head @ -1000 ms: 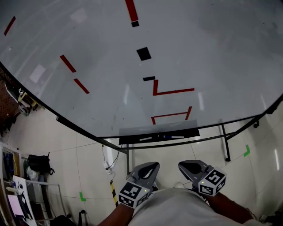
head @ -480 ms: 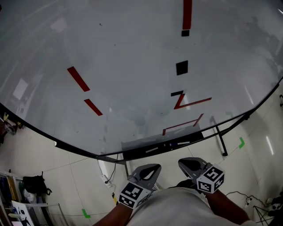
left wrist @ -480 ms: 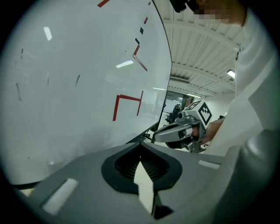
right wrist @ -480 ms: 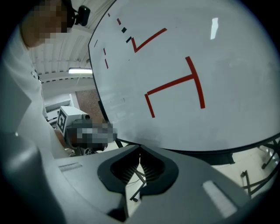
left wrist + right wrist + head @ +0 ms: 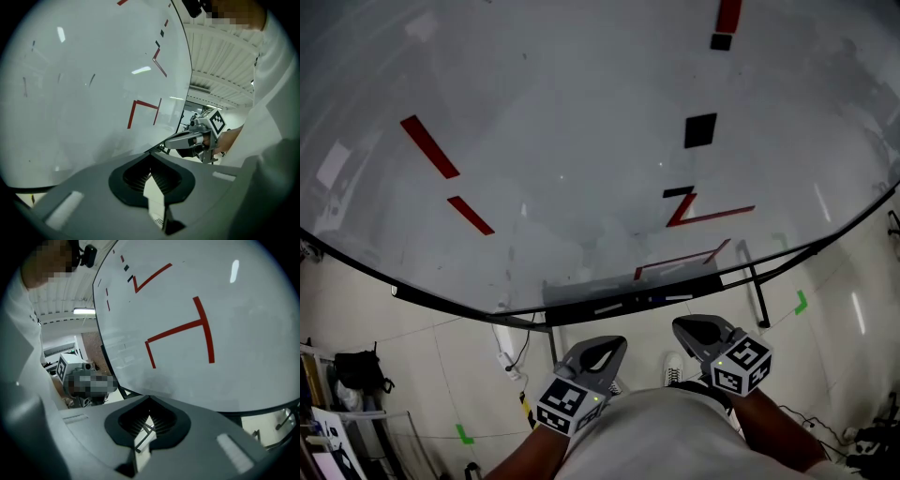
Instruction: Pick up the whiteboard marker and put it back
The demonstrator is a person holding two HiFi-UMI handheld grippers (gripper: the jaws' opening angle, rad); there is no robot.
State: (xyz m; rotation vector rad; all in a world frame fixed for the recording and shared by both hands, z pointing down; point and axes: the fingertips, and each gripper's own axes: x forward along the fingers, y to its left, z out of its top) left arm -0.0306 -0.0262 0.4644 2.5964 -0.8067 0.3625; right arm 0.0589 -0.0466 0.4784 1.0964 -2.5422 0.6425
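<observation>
Since the earlier frame, both grippers are sitting slightly higher in the head view, and the red strip at the top edge of the whiteboard (image 5: 581, 141) is showing farther right. The left gripper (image 5: 617, 344) and the right gripper (image 5: 679, 325) are hovering side by side close to the person's torso, with their tips pointing toward the board. In each gripper view the jaws are meeting at their tips, and only floor is showing through the gap behind them, so nothing is being held.

The pen tray (image 5: 572, 307) is hanging along the board's near edge, beyond both grippers. Slim pale sticks are lying in it. The whiteboard marker (image 5: 679, 297) is resting there, right of the tray's centre. It is well apart from both sets of fingers and nearer the right gripper. Any label on it is too small to read.

Red corner marks (image 5: 708, 214) and black squares (image 5: 700, 130) are showing on the board.
</observation>
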